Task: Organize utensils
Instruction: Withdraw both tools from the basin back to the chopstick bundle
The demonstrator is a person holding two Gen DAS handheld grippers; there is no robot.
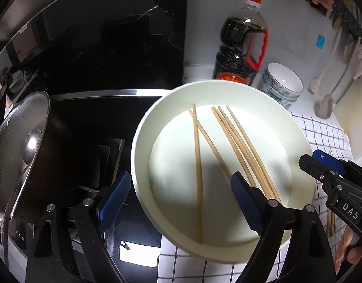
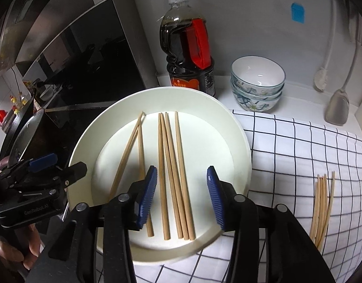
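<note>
The right gripper hung over the near rim of the white plate, its fingers partly apart and gripping nothing, three chopsticks lying below the gap. The left gripper stood wide and empty over the plate's left edge. Six chopsticks lay loose on the plate; a further bundle rested on the checked cloth to the right. They looked light, stiff, smooth and prone to roll; I would pinch them near the thick ends, several together.
</note>
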